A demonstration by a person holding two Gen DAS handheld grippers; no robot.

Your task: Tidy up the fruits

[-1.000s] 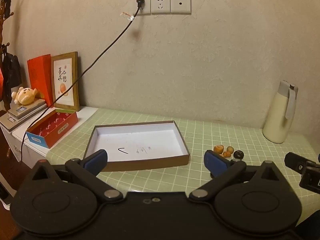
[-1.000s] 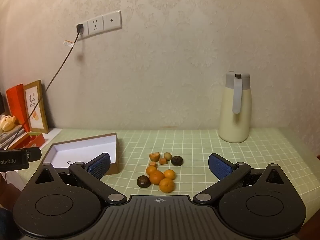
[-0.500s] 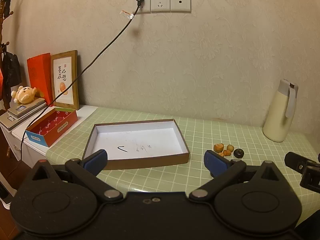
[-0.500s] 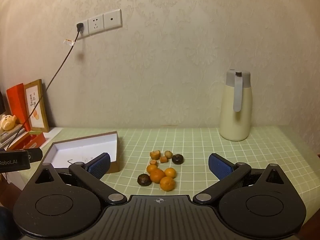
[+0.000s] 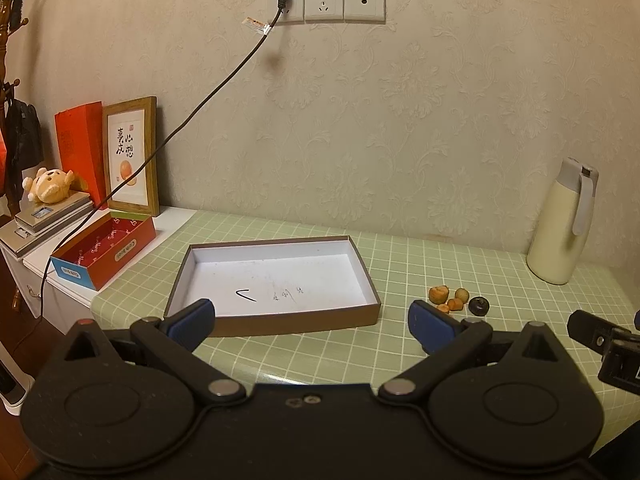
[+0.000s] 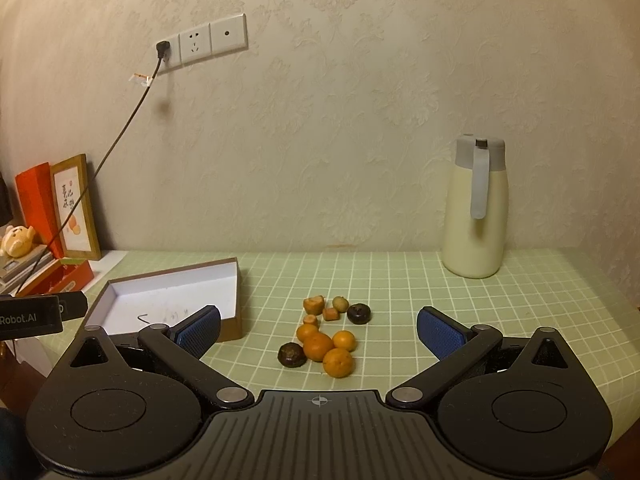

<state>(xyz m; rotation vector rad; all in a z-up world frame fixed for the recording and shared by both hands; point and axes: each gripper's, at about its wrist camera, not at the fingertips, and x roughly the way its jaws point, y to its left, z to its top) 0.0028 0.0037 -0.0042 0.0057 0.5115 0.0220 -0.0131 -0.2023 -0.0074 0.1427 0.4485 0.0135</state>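
— Both are spread wide, you see? The left gripper (image 5: pixel 311 314) and the right gripper (image 6: pixel 319 327) each have their blue pads far apart, holding nothing, touching nothing.

— And the fruit?

— All on the counter (image 6: pixel 400 300), just right of the cardboard tray (image 6: pixel 236 280). The oranges (image 6: pixel 326 348) are bunched nearest the right gripper, with one dark fruit (image 6: pixel 292 355) touching their left side. Beyond them sit a few small brownish pieces (image 6: pixel 313 305) and a second dark one (image 6: pixel 358 313). The tray holds no fruit, only pen marks on its white floor.

— Anything changed from a second ago?

— Barely. The fruit hasn't stirred. In both views the tray and the pile sit slightly higher than they did, so both grippers have tipped or sunk a touch.

— Room to work?

— Bare green grid between the pile and the thermos (image 6: pixel 476 216), which stands well right of the tray near the wall. Left of the tray the counter ends, and a red box (image 5: pixel 104 248) sits on a lower white unit.
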